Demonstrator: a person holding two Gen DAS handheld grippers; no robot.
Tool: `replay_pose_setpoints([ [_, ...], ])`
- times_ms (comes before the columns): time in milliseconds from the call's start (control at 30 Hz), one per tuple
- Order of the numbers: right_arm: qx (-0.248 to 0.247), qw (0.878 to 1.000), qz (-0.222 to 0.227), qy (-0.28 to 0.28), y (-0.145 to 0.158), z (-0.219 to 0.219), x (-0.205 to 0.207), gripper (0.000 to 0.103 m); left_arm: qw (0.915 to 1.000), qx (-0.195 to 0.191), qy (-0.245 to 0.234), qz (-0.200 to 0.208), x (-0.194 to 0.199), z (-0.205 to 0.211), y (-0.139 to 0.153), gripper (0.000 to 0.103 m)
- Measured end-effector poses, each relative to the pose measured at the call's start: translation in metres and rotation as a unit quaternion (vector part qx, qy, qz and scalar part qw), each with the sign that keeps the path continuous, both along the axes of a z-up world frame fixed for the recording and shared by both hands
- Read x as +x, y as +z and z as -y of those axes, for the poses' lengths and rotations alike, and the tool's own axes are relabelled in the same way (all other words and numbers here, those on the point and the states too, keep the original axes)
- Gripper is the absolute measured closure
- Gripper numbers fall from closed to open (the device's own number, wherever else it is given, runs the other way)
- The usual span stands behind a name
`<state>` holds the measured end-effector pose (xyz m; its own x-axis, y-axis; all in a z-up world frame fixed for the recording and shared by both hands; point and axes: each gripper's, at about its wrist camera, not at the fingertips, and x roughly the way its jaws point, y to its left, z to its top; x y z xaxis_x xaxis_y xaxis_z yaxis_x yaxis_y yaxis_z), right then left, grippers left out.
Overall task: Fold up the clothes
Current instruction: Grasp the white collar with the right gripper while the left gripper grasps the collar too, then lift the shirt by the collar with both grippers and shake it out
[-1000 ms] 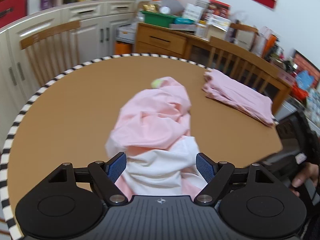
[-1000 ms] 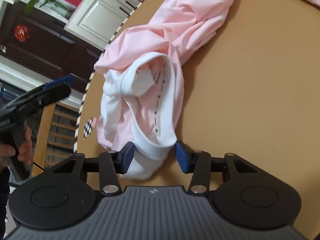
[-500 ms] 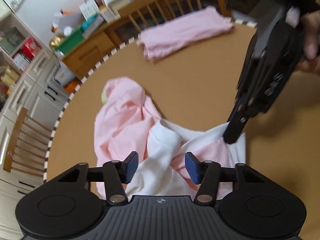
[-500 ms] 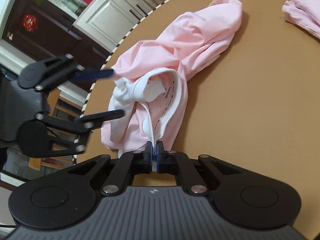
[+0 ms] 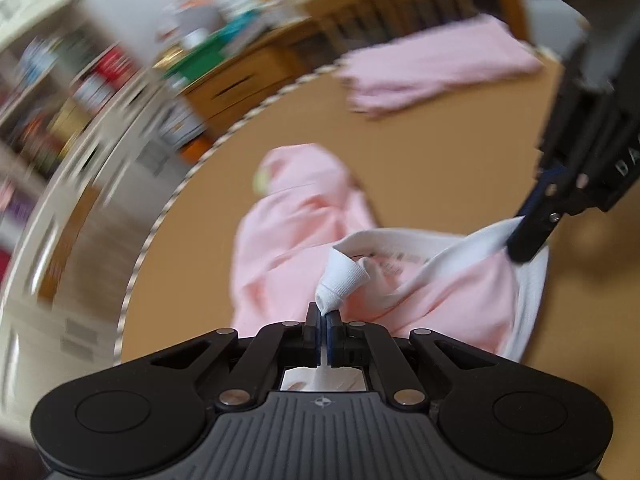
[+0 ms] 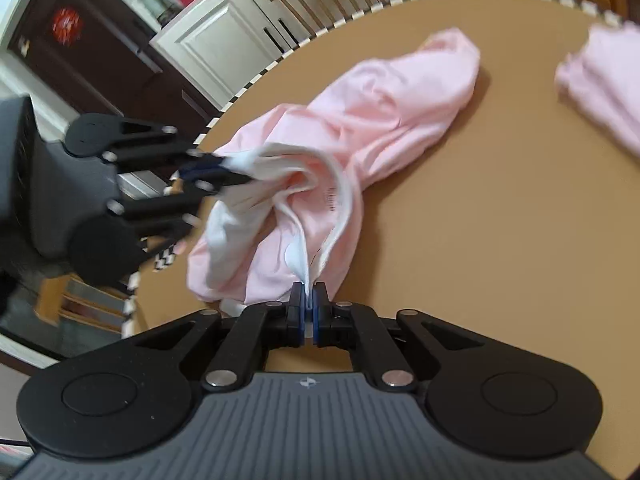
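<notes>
Both my claws angled down over the table (image 6: 500, 200). Left claw (image 5: 324, 320) was clamped tight on the white collar of the pink shirt (image 6: 380, 112), right claw (image 6: 308, 308) pinched on the same collar further round. A second earlier both stood open, and the shirt lay crumpled near the table's edge.
</notes>
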<state>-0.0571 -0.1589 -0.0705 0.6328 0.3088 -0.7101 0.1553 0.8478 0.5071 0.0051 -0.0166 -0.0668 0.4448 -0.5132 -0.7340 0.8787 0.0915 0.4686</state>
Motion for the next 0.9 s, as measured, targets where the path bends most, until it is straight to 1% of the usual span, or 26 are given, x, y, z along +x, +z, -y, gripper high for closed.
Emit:
replay_pose_setpoints([
  [67,-0.03,0.999,0.01,0.011,0.014,0.011,0.004,0.1,0.9982,-0.028,0.049,-0.018,0.012,-0.011,0.021,0.1],
  [133,-0.06,0.998,0.022,0.024,0.032,0.024,0.008,0.1,0.9926,-0.064,0.095,-0.038,0.021,-0.025,0.047,0.1],
  [233,-0.105,0.992,0.055,0.051,0.073,0.042,0.018,0.1,0.9773,-0.123,0.159,-0.068,0.026,-0.047,0.091,0.1],
  [300,-0.132,0.985,0.08,0.071,0.103,0.05,0.024,0.1,0.9665,-0.159,0.189,-0.068,0.022,-0.058,0.119,0.1],
  [367,-0.173,0.975,0.108,0.09,0.136,0.053,0.027,0.099,0.9563,-0.194,0.212,-0.054,0.012,-0.065,0.149,0.1],
  [433,-0.199,0.965,0.136,0.108,0.167,0.055,0.026,0.099,0.9442,-0.232,0.23,-0.044,0.001,-0.072,0.18,0.1],
  [533,-0.226,0.95,0.167,0.133,0.204,0.057,0.023,0.099,0.9318,-0.25,0.256,-0.064,-0.009,-0.07,0.205,0.1],
  [567,-0.233,0.947,0.17,0.139,0.209,0.057,0.022,0.099,0.9304,-0.249,0.254,-0.089,-0.01,-0.067,0.204,0.099],
  [600,-0.233,0.946,0.17,0.15,0.212,0.056,0.021,0.099,0.932,-0.244,0.245,-0.108,-0.015,-0.063,0.193,0.091],
  [633,-0.233,0.944,0.169,0.16,0.214,0.055,0.021,0.099,0.9335,-0.239,0.235,-0.127,-0.02,-0.059,0.181,0.08],
  [667,-0.233,0.944,0.167,0.166,0.214,0.054,0.021,0.099,0.9346,-0.234,0.225,-0.145,-0.024,-0.054,0.169,0.073],
  [700,-0.235,0.943,0.165,0.17,0.212,0.054,0.02,0.099,0.9334,-0.231,0.225,-0.157,-0.032,-0.049,0.152,0.063],
  [767,-0.232,0.944,0.162,0.171,0.209,0.055,0.019,0.099,0.9303,-0.226,0.226,-0.179,-0.048,-0.037,0.116,0.061],
  [800,-0.226,0.946,0.159,0.17,0.209,0.056,0.019,0.099,0.9272,-0.232,0.23,-0.183,-0.059,-0.033,0.099,0.058],
  [833,-0.22,0.948,0.157,0.169,0.209,0.058,0.019,0.099,0.9249,-0.241,0.237,-0.174,-0.074,-0.029,0.085,0.049],
  [867,-0.216,0.949,0.155,0.169,0.209,0.059,0.019,0.099,0.9253,-0.251,0.246,-0.142,-0.091,-0.023,0.073,0.042],
  [900,-0.213,0.95,0.153,0.169,0.209,0.06,0.019,0.099,0.9249,-0.26,0.256,-0.108,-0.109,-0.017,0.061,0.029],
])
